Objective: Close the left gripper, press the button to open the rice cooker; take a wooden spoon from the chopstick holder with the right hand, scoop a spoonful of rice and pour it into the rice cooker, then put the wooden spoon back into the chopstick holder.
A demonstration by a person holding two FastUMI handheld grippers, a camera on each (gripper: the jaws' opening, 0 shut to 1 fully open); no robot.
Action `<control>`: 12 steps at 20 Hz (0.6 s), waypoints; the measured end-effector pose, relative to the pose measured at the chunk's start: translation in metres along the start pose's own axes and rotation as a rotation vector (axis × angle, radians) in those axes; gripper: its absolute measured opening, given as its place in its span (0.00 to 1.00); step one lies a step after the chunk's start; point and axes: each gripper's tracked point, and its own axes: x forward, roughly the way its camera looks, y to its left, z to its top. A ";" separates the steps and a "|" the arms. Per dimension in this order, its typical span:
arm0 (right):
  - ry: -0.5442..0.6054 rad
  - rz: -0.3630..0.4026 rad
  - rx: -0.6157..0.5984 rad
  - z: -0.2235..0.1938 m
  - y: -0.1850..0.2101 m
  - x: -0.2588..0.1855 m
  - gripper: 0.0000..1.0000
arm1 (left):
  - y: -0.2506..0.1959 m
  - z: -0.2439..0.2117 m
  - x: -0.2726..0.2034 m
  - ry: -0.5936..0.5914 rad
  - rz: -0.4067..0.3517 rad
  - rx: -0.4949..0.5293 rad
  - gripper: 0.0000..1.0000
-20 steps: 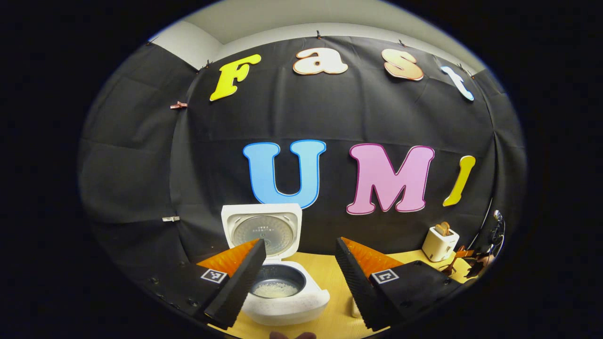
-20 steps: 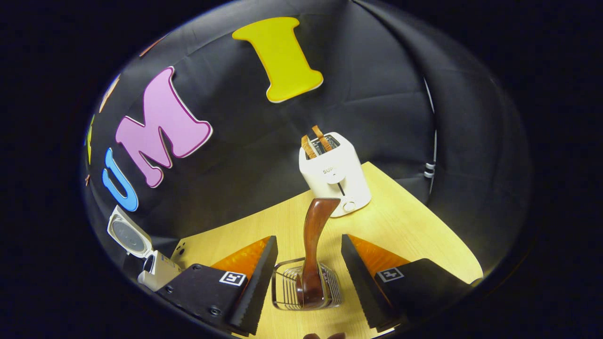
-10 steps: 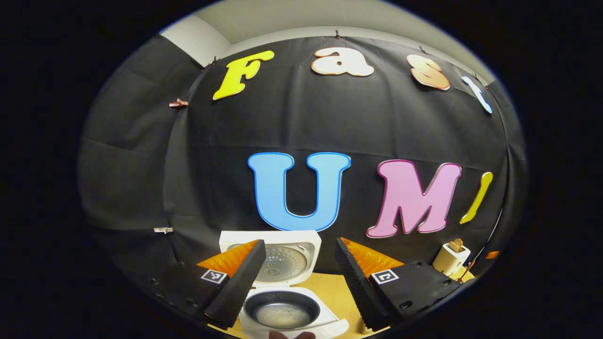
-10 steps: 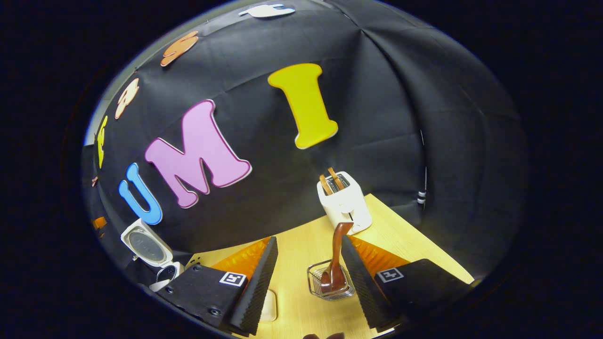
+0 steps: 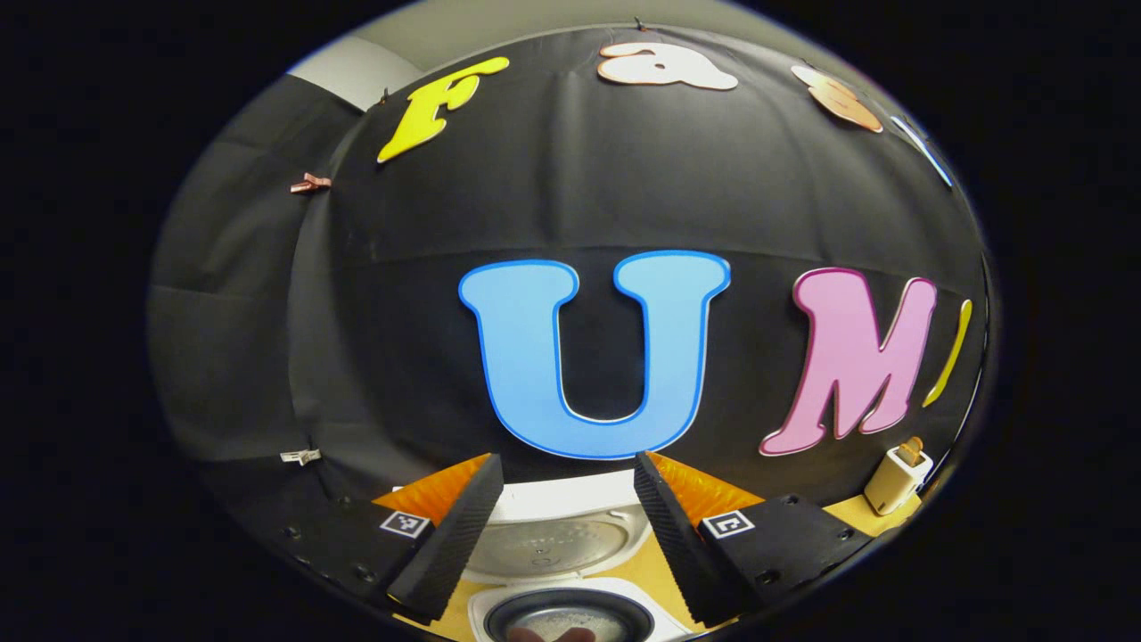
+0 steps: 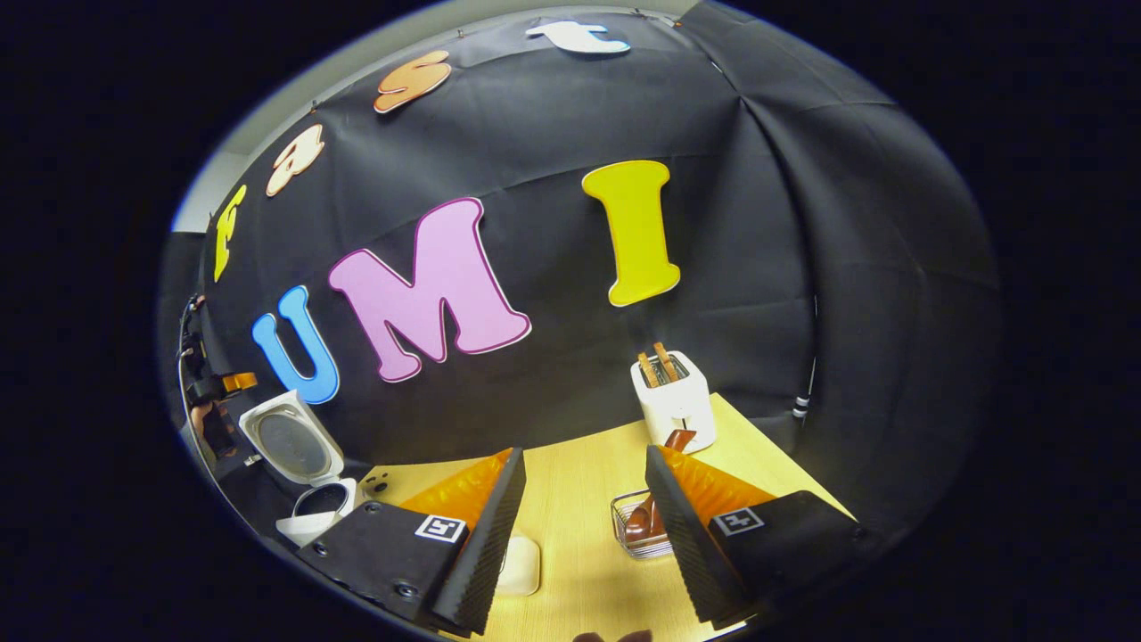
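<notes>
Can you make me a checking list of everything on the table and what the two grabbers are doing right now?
Surface: light wooden table, bare in the middle.
Job's things: rice cooker with its lid up; the pot holds a little rice. Wooden spoon stands in the wire chopstick holder.
Clutter: white toaster with two slices sticking up; small white dish on the table.
Grippers: left gripper open, holding nothing, above the cooker. Right gripper open, holding nothing, apart from the spoon.
Cables: one thin cable hangs down the cloth wall.
Surroundings: black cloth wall behind the table.
</notes>
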 end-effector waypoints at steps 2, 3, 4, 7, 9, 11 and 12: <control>0.010 0.008 -0.020 -0.003 0.005 -0.003 0.85 | 0.013 -0.011 0.021 0.034 0.032 -0.007 0.95; 0.016 0.015 -0.025 -0.005 0.009 -0.005 0.84 | 0.019 -0.015 0.029 0.047 0.047 -0.008 0.95; 0.018 0.018 -0.030 -0.006 0.011 -0.006 0.85 | 0.023 -0.019 0.036 0.058 0.055 -0.009 0.95; 0.032 0.029 -0.040 -0.012 0.015 -0.007 0.85 | 0.029 -0.025 0.051 0.083 0.061 -0.001 0.95; 0.040 0.033 -0.033 -0.014 0.016 -0.007 0.84 | 0.029 -0.036 0.056 0.125 0.060 0.012 0.95; 0.047 0.037 -0.029 -0.017 0.017 -0.005 0.85 | 0.028 -0.040 0.053 0.149 0.068 0.014 0.96; 0.050 0.042 -0.028 -0.017 0.018 -0.004 0.85 | 0.027 -0.041 0.050 0.159 0.070 0.013 0.99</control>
